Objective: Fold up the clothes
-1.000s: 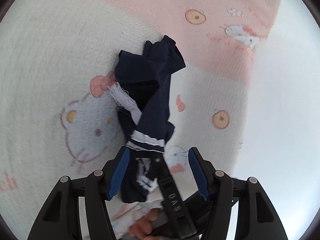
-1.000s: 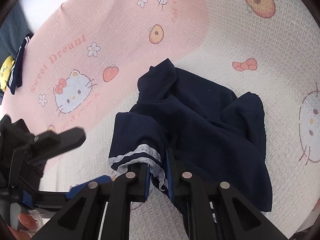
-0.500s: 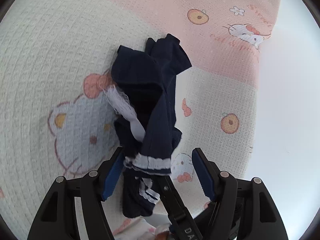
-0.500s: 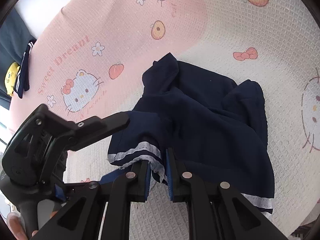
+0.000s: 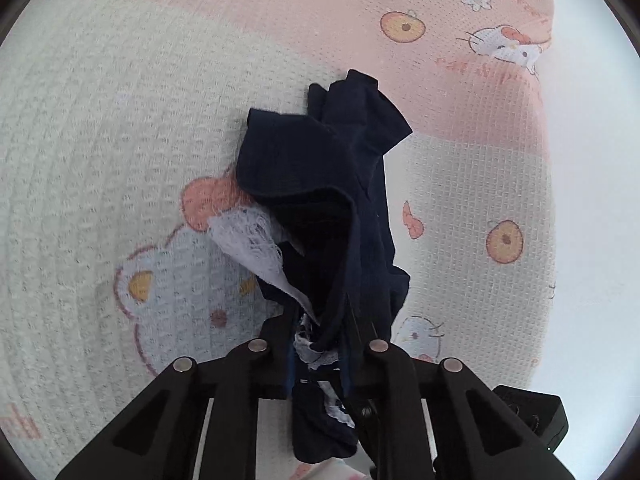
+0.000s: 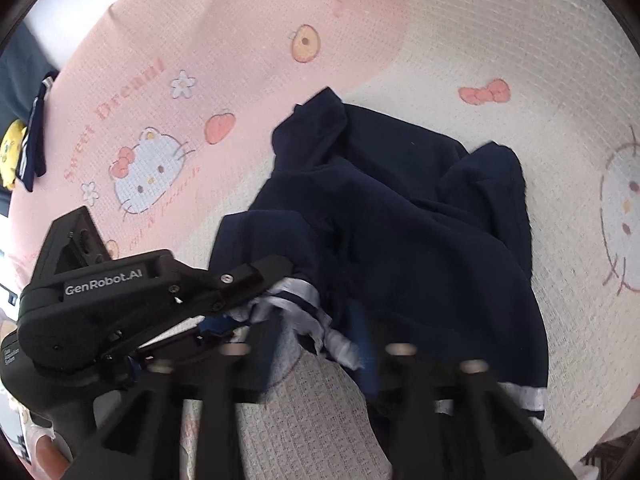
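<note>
Blanket [image 6: 460, 32], pink-and-cream cartoon print, fills both views as folding surface. Navy garment [image 6: 404, 224] lies rumpled at centre of right wrist view, lace-trimmed hem [image 6: 300, 292] bunched at lower centre. Left gripper [image 5: 318, 354] has just been closing, now clenched on hem, apparently taking over that corner. Right gripper [image 6: 320, 348], blurred at bottom edge, has just been opening; fabric between its jaws, unpinched. Second dark garment [image 6: 24, 92] at left edge, well apart.
</note>
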A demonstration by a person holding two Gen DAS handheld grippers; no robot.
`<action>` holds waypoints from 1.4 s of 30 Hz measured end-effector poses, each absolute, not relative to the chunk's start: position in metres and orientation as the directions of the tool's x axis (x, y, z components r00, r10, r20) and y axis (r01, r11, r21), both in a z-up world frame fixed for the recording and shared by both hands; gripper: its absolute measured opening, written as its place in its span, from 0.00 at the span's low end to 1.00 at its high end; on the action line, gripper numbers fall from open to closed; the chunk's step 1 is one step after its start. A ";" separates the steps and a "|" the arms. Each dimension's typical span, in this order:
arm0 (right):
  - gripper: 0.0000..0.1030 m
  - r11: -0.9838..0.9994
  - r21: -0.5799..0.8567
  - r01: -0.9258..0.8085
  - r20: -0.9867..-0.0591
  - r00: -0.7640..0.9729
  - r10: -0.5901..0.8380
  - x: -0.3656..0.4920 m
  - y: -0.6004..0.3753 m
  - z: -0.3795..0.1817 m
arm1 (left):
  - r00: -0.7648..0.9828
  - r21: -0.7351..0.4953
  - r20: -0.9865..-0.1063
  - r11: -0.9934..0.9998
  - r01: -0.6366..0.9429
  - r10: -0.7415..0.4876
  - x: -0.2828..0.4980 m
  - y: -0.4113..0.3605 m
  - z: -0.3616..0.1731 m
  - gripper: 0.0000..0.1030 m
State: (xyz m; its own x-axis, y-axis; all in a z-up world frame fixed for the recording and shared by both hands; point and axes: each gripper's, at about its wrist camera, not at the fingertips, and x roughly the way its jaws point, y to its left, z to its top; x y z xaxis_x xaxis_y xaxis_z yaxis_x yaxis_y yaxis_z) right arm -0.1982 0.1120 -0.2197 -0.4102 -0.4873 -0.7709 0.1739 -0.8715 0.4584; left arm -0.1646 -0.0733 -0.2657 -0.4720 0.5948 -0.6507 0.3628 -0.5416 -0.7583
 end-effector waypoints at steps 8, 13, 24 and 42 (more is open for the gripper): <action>0.59 -0.856 0.506 0.107 -0.749 -0.439 -0.497 -0.180 0.156 -0.222 | -0.510 -0.714 -0.677 -0.641 0.280 0.531 -0.158 -0.084 -0.243 0.11; 0.60 -0.931 0.351 0.098 -0.776 -0.526 -0.348 -0.163 0.188 -0.215 | -0.511 -0.715 -0.675 -0.644 0.273 0.532 -0.159 -0.089 -0.239 0.11; 0.60 -0.954 0.093 0.285 -0.820 -0.522 -0.236 -0.153 0.162 -0.225 | -0.518 -0.702 -0.681 -0.662 0.261 0.518 -0.160 -0.090 -0.233 0.10; 0.53 -0.916 -0.138 0.376 -0.850 -0.520 -0.085 -0.179 0.125 -0.251 | -0.510 -0.643 -0.720 -0.728 0.237 0.470 -0.163 -0.087 -0.229 0.10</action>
State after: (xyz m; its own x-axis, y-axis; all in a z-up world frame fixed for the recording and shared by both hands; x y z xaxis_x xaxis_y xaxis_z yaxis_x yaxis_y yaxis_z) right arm -0.1791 0.1251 -0.2508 -0.5199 -0.0850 -0.8500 0.3758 -0.9164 -0.1382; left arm -0.1633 -0.0874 -0.2295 -0.5105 0.4699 -0.7201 0.2373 -0.7280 -0.6432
